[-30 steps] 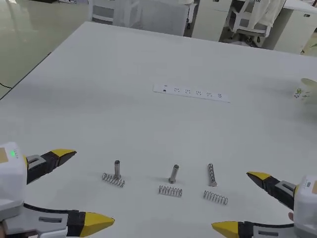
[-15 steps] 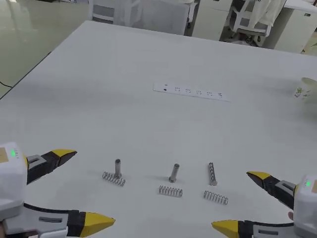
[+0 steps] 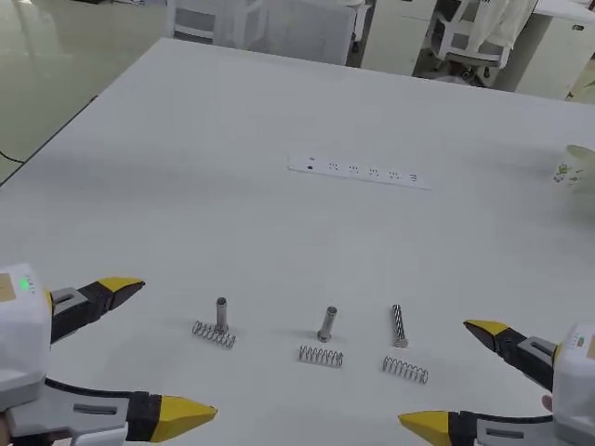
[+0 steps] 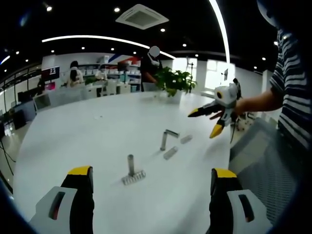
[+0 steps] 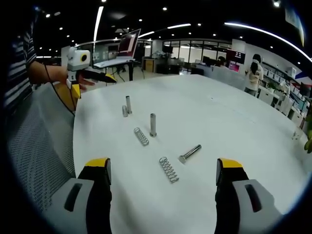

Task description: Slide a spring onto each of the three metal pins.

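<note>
Both tools are held low over the near edge of the white table (image 3: 279, 111). The left gripper (image 3: 177, 347) is seen with its jaws spread wide and nothing between them; the same is confirmed in the left gripper view (image 4: 152, 171). The right gripper (image 3: 435, 373) is likewise spread wide and empty, as seen in the right gripper view (image 5: 163, 162). Three pins are set in a row between the grippers: the left pin (image 3: 221, 313) and middle pin (image 3: 327, 323) are stood upright, and the right pin (image 3: 397, 326) is laid on its side (image 5: 189, 153). A spring is laid flat just in front of each pin: left spring (image 3: 214, 334), middle spring (image 3: 321, 356), right spring (image 3: 405, 370). No spring is threaded on any pin. A power strip (image 3: 359, 173) is seen farther back on the table, well apart from the pins.
</note>
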### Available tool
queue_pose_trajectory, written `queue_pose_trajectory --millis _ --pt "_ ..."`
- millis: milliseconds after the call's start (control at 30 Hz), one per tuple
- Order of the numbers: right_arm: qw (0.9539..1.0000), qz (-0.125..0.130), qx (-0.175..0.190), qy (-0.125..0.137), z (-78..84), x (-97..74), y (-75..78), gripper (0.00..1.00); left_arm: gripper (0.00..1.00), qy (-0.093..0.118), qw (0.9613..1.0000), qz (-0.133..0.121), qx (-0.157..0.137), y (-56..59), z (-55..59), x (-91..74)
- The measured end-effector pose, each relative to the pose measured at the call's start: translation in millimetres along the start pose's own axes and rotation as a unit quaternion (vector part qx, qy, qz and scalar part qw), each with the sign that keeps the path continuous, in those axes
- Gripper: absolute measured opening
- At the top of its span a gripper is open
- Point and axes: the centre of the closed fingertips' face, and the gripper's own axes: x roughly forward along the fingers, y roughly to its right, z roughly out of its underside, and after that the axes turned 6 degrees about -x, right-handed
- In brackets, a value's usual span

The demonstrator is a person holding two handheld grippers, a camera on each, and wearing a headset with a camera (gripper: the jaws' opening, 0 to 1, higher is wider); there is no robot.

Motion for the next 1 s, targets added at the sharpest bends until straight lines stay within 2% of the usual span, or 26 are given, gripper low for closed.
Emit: queue_pose_trajectory --millis 500,767,1000 --pt "1.0000 -0.003 -0.004 0.001 -5.9 1.2 3.3 0.88 0.98 0.003 0.9999 0.002 -0.011 -4.8 6.5 1.1" --pt "1.0000 -0.001 -0.002 0.002 -12.7 3.3 10.4 0.87 0.98 0.003 1.0000 0.002 -0.009 -8.3 3.4 0.2" --pt "0.9998 0.005 0.017 0.004 -24.5 11.4 23.1 0.77 0.98 0.005 0.9999 0.006 -0.009 -7.8 1.5 1.4"
